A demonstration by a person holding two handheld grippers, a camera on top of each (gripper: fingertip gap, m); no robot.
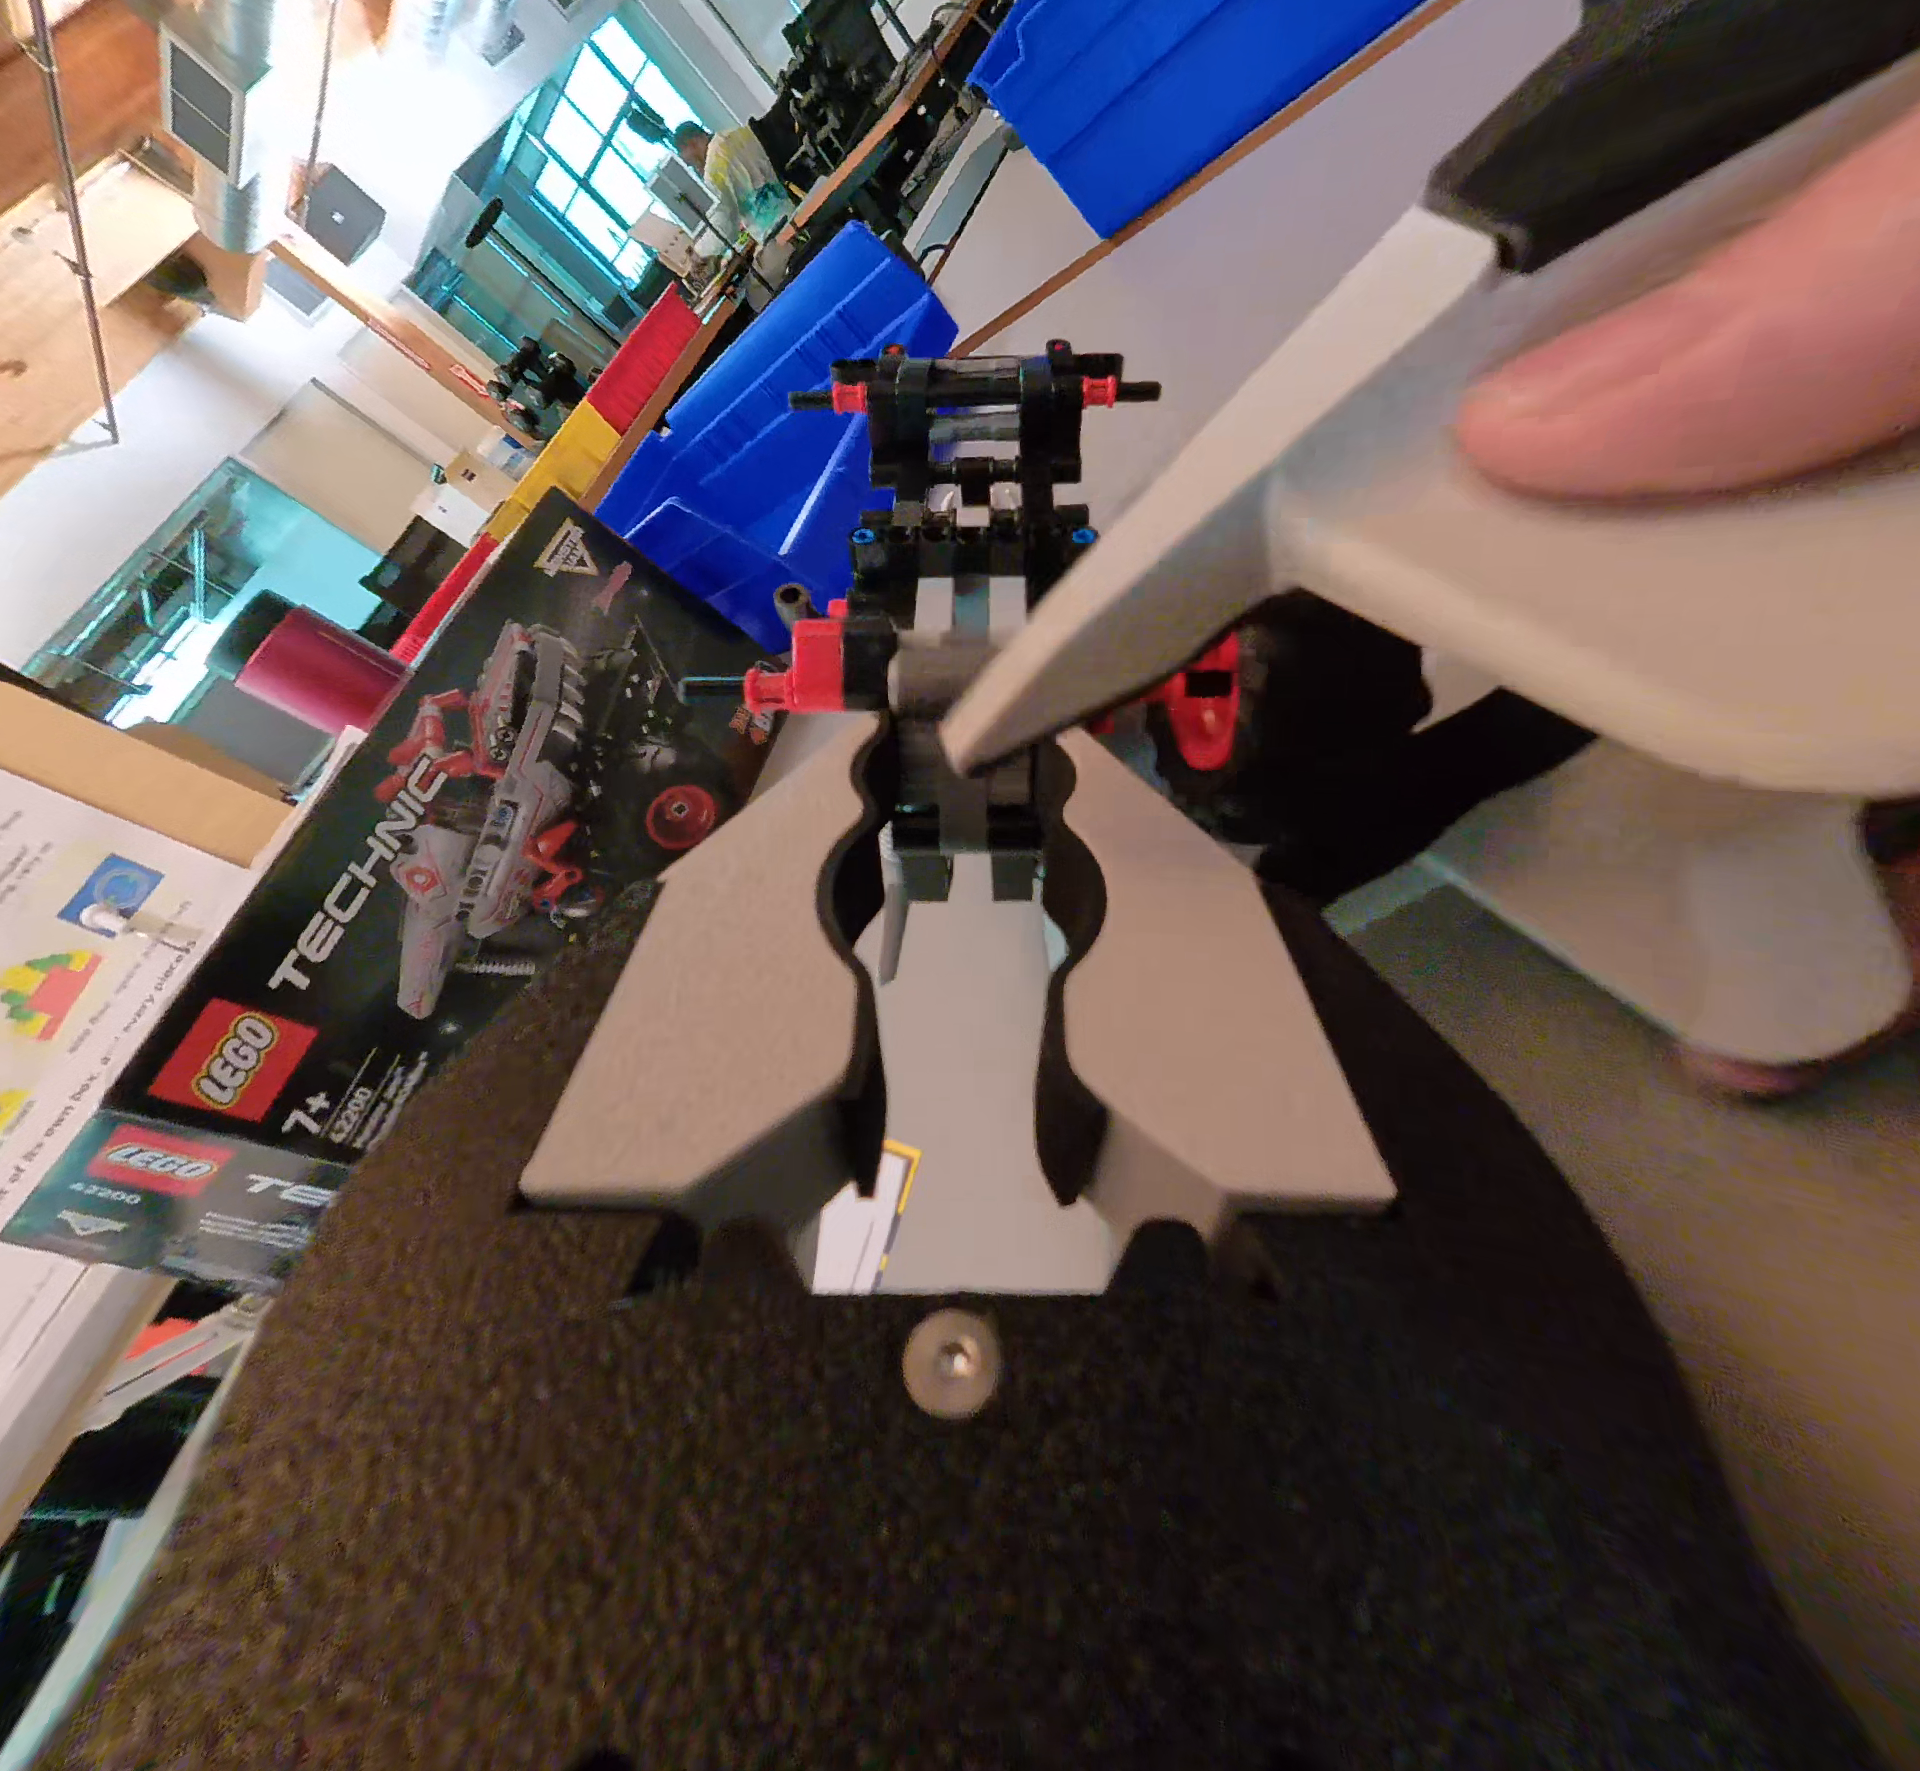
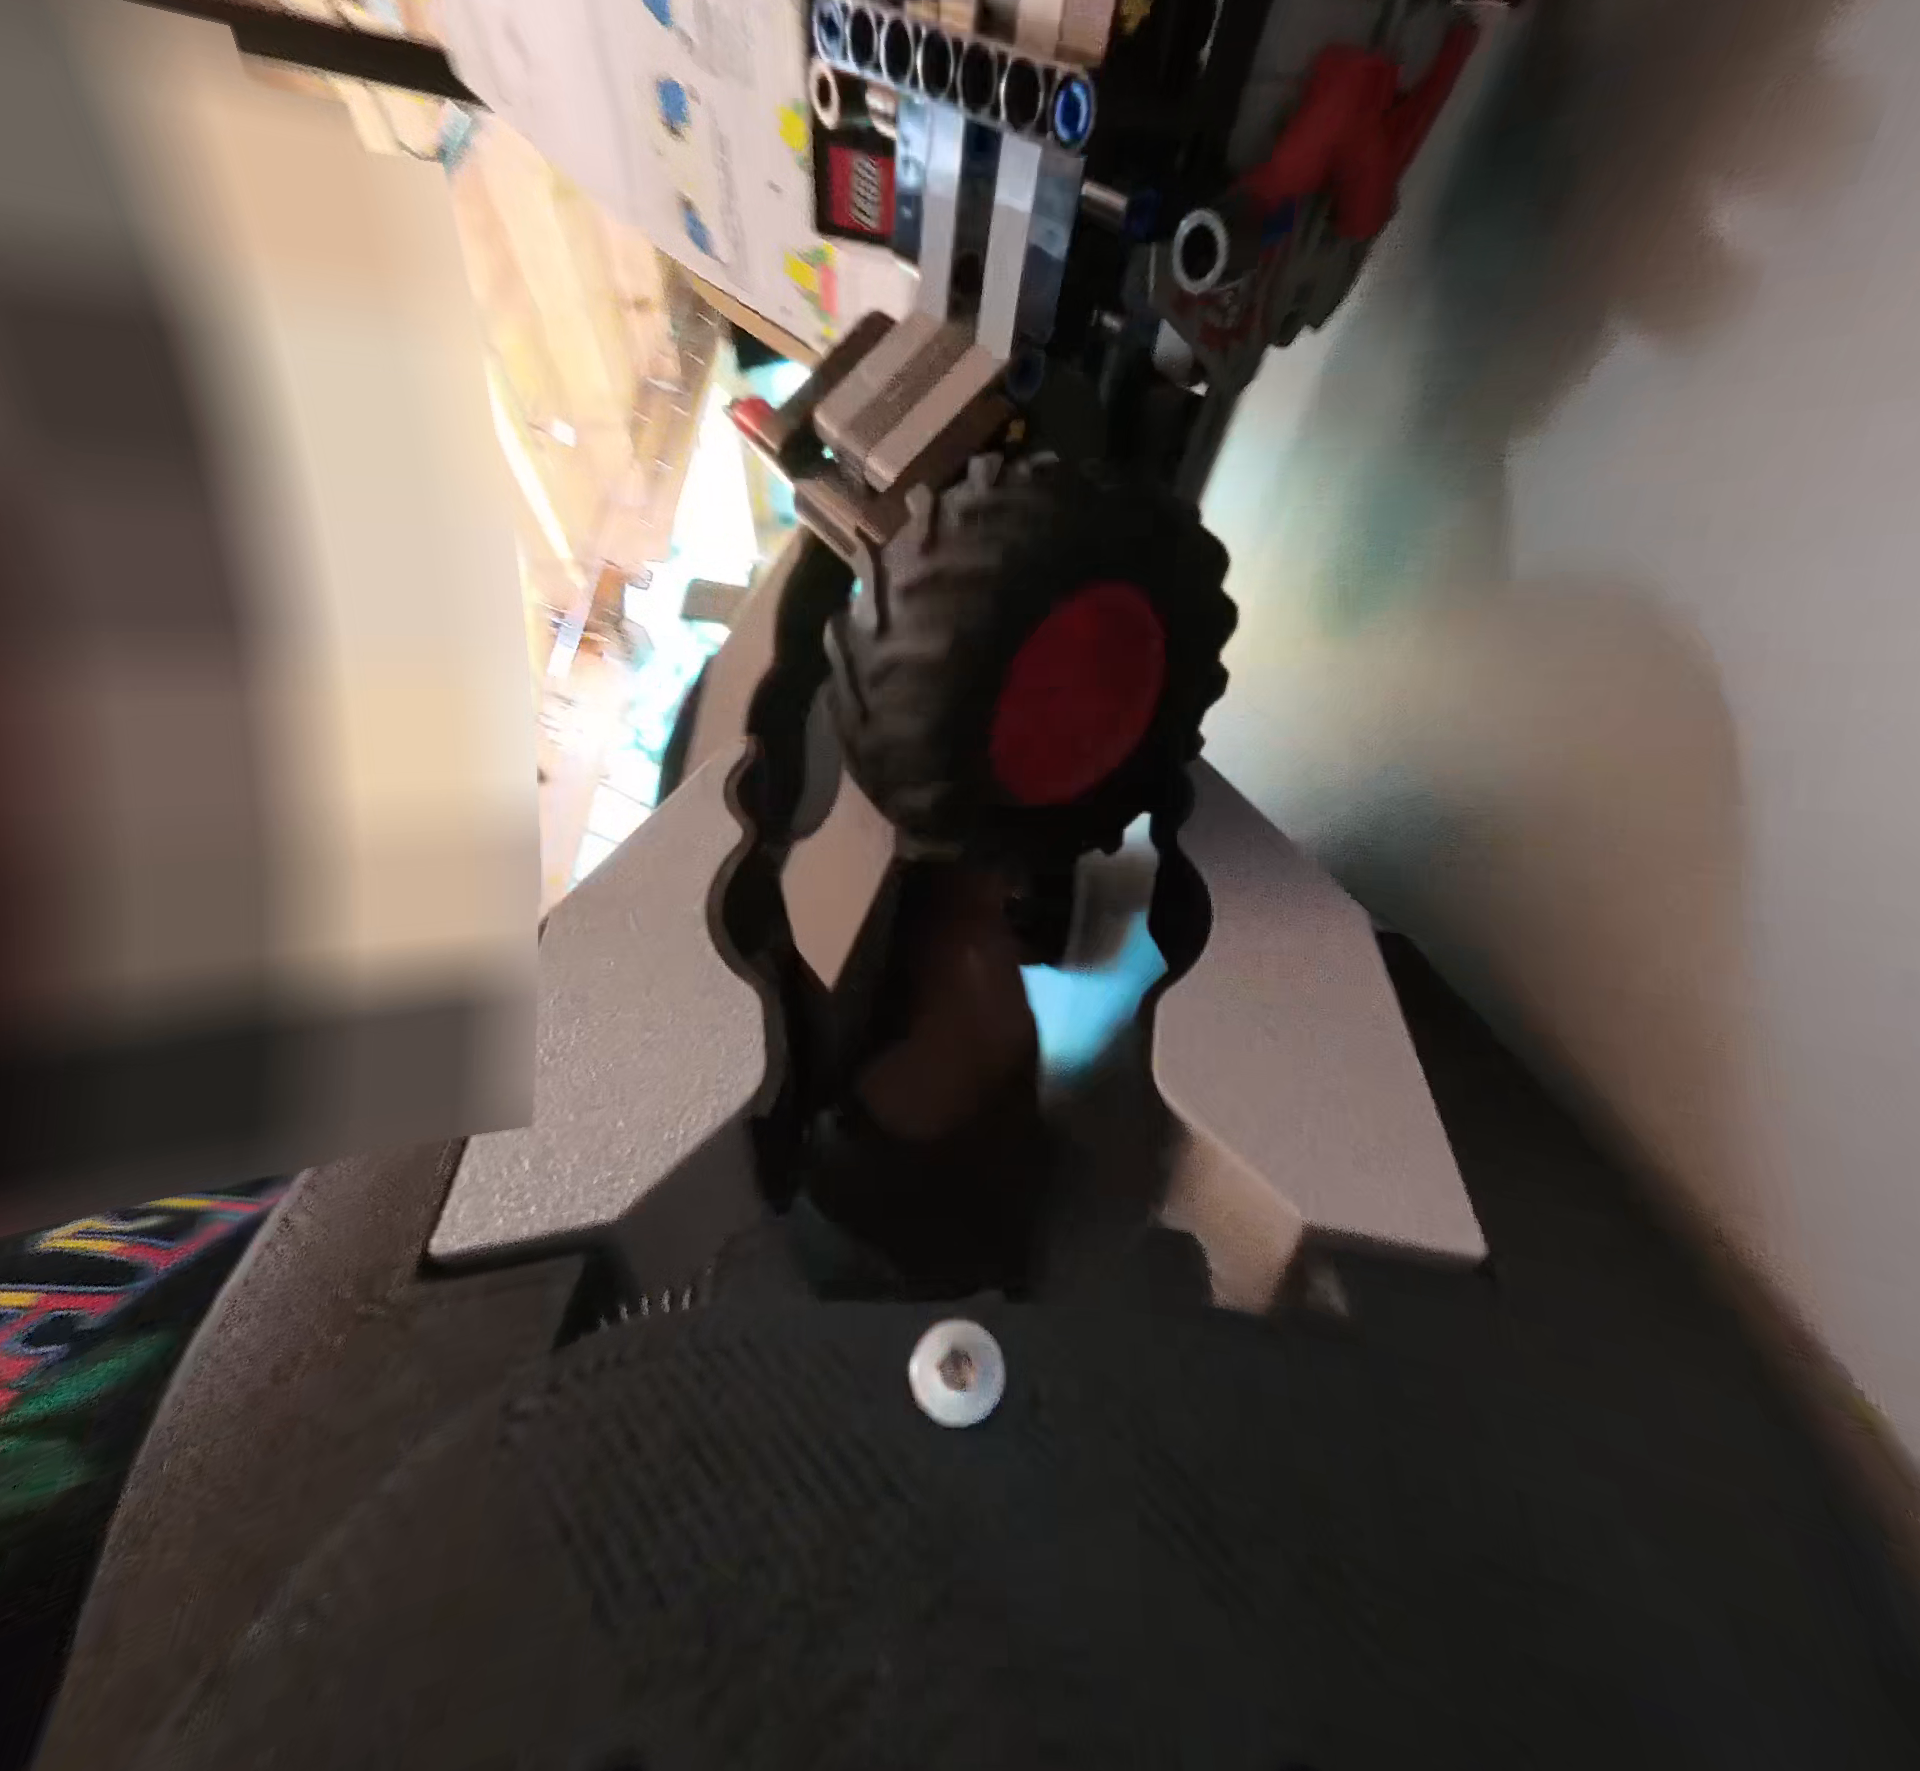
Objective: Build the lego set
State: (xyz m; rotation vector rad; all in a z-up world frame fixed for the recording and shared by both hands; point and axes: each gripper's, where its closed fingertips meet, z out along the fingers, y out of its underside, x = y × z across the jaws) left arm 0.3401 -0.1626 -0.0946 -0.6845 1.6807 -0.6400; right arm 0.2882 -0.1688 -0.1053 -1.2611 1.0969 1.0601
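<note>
My left gripper point(image 1: 961, 786) is shut on the near end of a black, grey and red Lego chassis point(image 1: 977, 526), which sticks out away from me above the table. My right gripper point(image 2: 966, 786) is shut on a black tyre with a red hub point(image 2: 1039, 682). The wheel sits against the side of the chassis point(image 2: 966, 80) near a grey block point(image 2: 904, 391). In the left wrist view one finger point(image 1: 1195, 526) of the right gripper comes in from the right, a person's fingertip point(image 1: 1683, 391) resting on it. The wheel point(image 1: 1205, 713) shows partly beneath it.
The Lego box point(image 1: 436, 890) lies to the left on the white table point(image 1: 1143, 287), next to a printed sheet point(image 1: 62, 973). Blue bins point(image 1: 790, 443) stand behind the chassis, with more point(image 1: 1247, 38) at the far right. The right wrist view is blurred at both sides. There is about 5 cm between the tips of the two grippers.
</note>
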